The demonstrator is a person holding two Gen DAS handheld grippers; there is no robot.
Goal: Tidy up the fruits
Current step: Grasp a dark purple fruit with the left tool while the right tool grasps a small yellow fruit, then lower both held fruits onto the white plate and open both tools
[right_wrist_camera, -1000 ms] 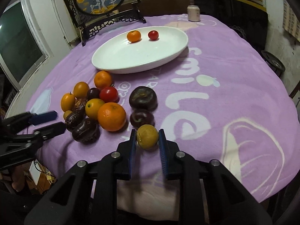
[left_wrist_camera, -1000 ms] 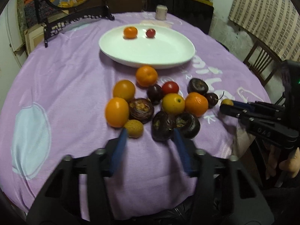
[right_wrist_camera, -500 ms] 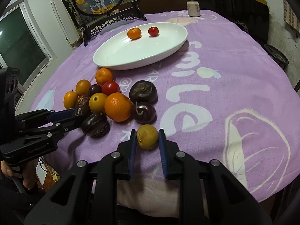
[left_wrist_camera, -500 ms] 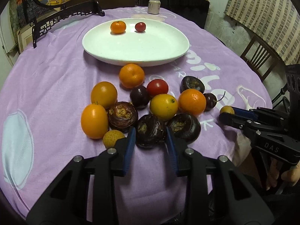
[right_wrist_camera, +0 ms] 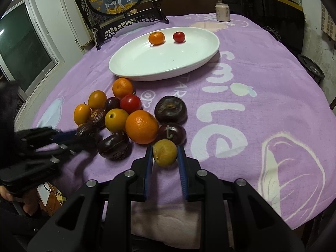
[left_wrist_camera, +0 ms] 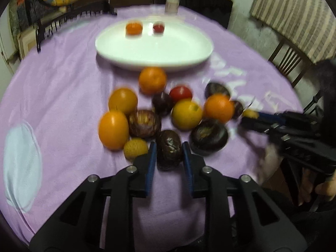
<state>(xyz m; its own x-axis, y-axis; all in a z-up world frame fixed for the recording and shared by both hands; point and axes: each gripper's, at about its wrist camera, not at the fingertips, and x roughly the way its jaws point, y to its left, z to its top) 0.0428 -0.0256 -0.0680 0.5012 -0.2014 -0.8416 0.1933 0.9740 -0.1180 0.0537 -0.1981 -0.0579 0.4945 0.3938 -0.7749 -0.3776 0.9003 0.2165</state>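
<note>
Left: the left gripper (left_wrist_camera: 169, 154), its blue pads pressed against both flanks of a wrinkled dark passion fruit (left_wrist_camera: 169, 147); the jaws have just been closing, and the fruit now sits clamped between them at the near edge of the pile. Just left of it lies a small rough yellow fruit (left_wrist_camera: 135, 148), with an orange oval fruit (left_wrist_camera: 113, 129) behind that.

Centre: the loose fruit pile (right_wrist_camera: 126, 115) on the purple tablecloth (right_wrist_camera: 262, 96), a mix of orange citrus, dark purple fruit and one red tomato (right_wrist_camera: 130, 104). Beyond it, a white oval plate (right_wrist_camera: 147, 67) carrying a small orange (right_wrist_camera: 156, 38) and a small red fruit (right_wrist_camera: 179, 37), set apart from each other.

Right: the right gripper (right_wrist_camera: 164, 155), jaws narrow and clamped on a dull yellow round fruit (right_wrist_camera: 164, 152), just in front of a dark plum (right_wrist_camera: 172, 133). A pale can (right_wrist_camera: 223, 12) stands at the far table edge.
</note>
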